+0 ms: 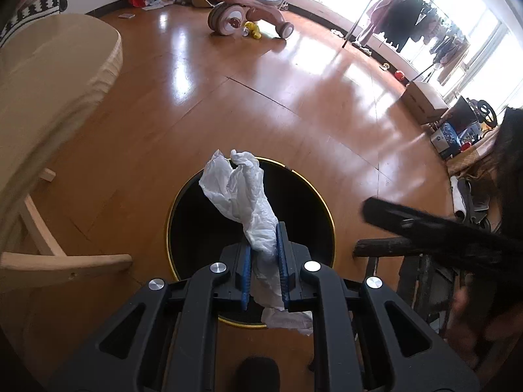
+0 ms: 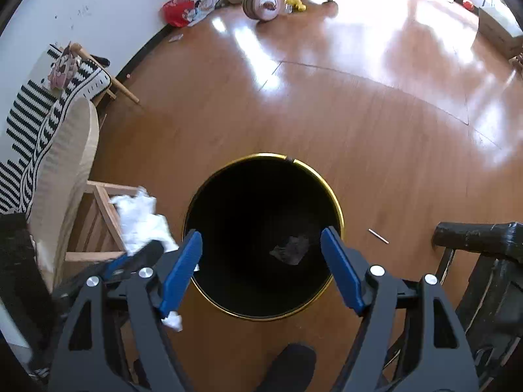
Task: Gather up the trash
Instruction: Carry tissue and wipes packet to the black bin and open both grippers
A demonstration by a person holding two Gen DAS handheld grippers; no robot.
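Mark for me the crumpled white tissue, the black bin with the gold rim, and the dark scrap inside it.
Crumpled white tissue (image 1: 240, 192), left wrist view, on its bunched middle.
Black bin with the gold rim (image 2: 322, 176), right wrist view, on the far right rim.
Dark scrap (image 2: 291, 250), right wrist view, on its centre.

Trash bin (image 2: 330, 192): stands on the floor (image 2: 327, 114), directly below both grippers.
Scrap in the bin (image 2: 291, 250): lies on the bin's bottom, toward its near right side.
Left gripper (image 1: 264, 228): over the bin's near rim, with the crumpled tissue (image 1: 242, 192) between its fingers, the tissue's upper end over the bin's mouth.
Right gripper (image 2: 261, 240): over the bin's near half, to the right of the left gripper.
Wooden chair (image 2: 65, 176): left of the bin.
Thin stick (image 2: 378, 236): on the floor just right of the bin.
Toy tricycle (image 1: 248, 9): far behind the bin, by the far wall.
Clothes rack (image 1: 408, 23): far right, along the windows.
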